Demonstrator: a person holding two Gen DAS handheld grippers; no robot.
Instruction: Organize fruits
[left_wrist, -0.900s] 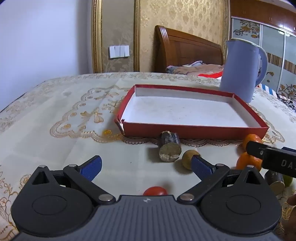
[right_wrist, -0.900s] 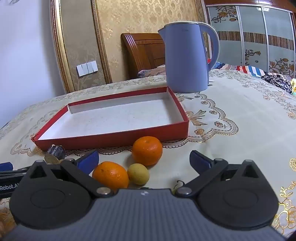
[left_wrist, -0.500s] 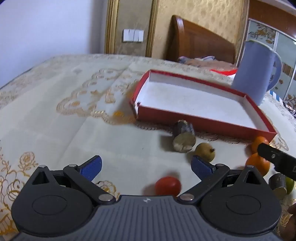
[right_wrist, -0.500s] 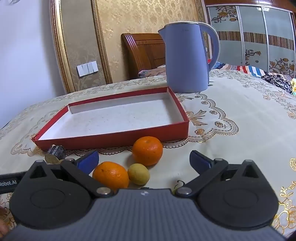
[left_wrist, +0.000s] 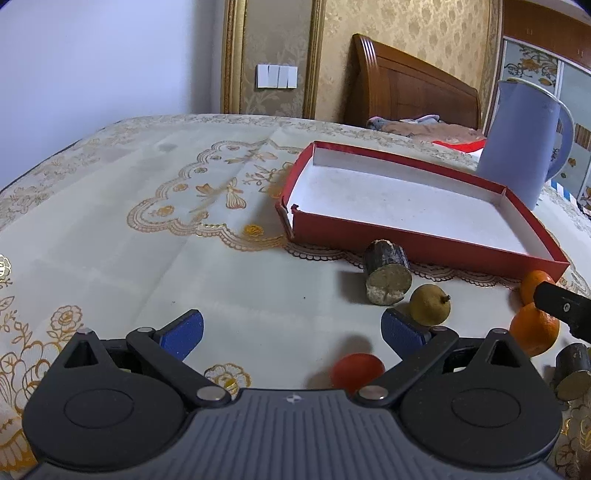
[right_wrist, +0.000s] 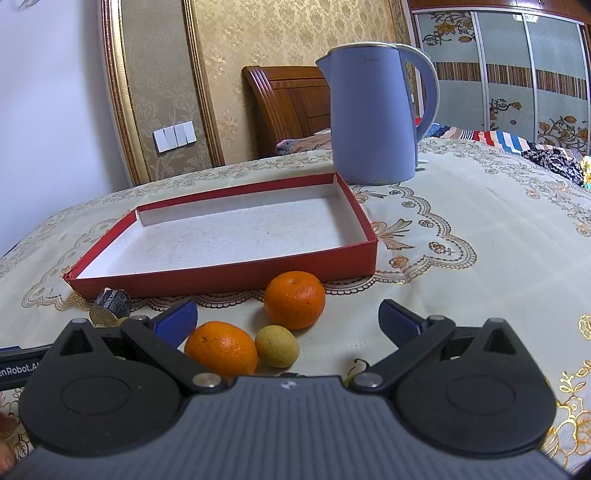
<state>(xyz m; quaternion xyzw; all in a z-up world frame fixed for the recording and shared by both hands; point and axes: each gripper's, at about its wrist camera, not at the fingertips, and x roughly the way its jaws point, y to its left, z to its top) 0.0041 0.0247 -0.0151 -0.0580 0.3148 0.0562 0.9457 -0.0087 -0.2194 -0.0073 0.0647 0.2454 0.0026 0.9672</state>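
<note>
A bedroom with gold-patterned wallpaper and a wooden headboard (right_wrist: 291, 103) lies behind a tabletop (left_wrist: 147, 229) covered in a cream embroidered cloth. Toward its far edge stands a blue kettle (right_wrist: 373, 114), and just in front of it a shallow red tray (right_wrist: 221, 284) with a white floor, holding nothing.

The fruits sit on the cloth along the tray's near wall, toward the near edge of the tabletop. Two oranges (right_wrist: 294, 300) (right_wrist: 221, 347) are firm and round with dimpled peel; they should take a grip across the widest part and are apt to roll. A sugarcane-like stub (left_wrist: 387, 277) lies on its side, stiff and probably heavier; it looks best held across its bark sides. A second stub (left_wrist: 570, 371) lies nearer. Two small yellow-brown fruits (left_wrist: 430, 305) (right_wrist: 276, 345) look light and thin-shelled. The red tomato-like fruit (left_wrist: 356, 371) is glossy, likely soft and slippery, so it wants a gentle squeeze.

The left gripper (left_wrist: 291, 328) has its fingers (left_wrist: 183, 330) spread wide and empty, the red fruit just beside the right one. The right gripper (right_wrist: 288, 321) is likewise spread, empty, framing the oranges.
</note>
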